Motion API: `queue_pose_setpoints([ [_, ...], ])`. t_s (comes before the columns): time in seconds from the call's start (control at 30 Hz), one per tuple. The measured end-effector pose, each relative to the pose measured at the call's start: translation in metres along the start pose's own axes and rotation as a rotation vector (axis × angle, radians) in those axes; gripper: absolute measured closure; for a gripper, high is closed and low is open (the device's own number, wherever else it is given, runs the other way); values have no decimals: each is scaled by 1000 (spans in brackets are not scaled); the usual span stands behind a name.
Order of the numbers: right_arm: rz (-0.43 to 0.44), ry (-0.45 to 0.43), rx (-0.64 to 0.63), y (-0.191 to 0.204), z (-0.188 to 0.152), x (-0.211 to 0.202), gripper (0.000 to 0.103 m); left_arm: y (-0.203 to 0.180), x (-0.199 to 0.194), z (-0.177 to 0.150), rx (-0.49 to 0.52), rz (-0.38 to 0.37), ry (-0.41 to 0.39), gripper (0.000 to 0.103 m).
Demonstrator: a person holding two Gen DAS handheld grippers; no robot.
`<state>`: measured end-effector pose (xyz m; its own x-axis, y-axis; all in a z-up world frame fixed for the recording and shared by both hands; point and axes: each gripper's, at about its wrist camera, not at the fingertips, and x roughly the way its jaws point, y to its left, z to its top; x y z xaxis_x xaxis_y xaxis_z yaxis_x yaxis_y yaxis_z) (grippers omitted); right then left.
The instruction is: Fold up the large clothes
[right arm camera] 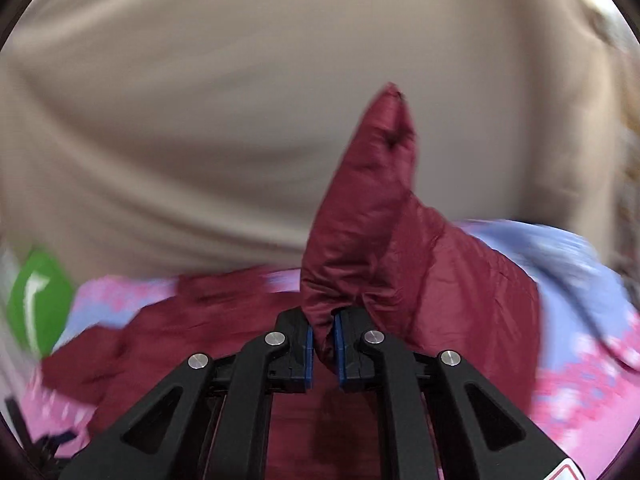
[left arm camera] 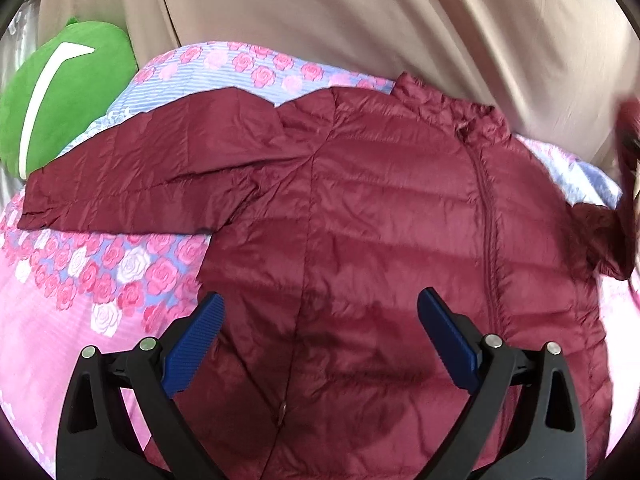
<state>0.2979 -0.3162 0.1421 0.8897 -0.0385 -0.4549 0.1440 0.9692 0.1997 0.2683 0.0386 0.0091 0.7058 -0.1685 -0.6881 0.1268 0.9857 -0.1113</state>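
Right gripper (right arm camera: 323,344) clamped on maroon jacket (left arm camera: 380,240) sleeve, cuff blurred; left gripper (left arm camera: 320,320) spread wide, nothing held.

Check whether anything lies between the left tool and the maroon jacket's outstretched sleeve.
Nothing visible does. The left tool hovers open above the maroon jacket, and only bare jacket fabric lies between it and the sleeve spread on the floral sheet.

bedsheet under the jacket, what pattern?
Pink and white roses on pink and pale-blue bands: the bedsheet shows best in the left wrist view.
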Motion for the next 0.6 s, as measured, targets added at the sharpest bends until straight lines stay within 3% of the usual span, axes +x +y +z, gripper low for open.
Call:
queue_pose_setpoints([
  [0.03, 71, 29, -70, 44, -7, 15, 94, 0, 0, 2, -4, -6, -4, 8],
  [0.17, 242, 163, -238, 151, -62, 61, 88, 6, 3, 9, -20, -29, -11, 8],
  [0.27, 290, 253, -350, 198, -112, 80, 63, 15, 9, 11, -32, -40, 6, 8],
  [0.3, 301, 258, -381, 206, -124, 77, 62, 18, 11, 12, -36, -40, 12, 8],
  [0.37, 305, 233, -409, 206, -134, 58, 60, 26, 18, 13, -52, -53, 33, 8],
  [0.47, 294, 140, -352, 169, -116, 25, 34, 32, 31, 18, -73, -90, 66, 8],
  [0.6, 98, 47, -260, 88, -82, -3, 27, 23, 57, 32, -76, -157, 121, 8],
])
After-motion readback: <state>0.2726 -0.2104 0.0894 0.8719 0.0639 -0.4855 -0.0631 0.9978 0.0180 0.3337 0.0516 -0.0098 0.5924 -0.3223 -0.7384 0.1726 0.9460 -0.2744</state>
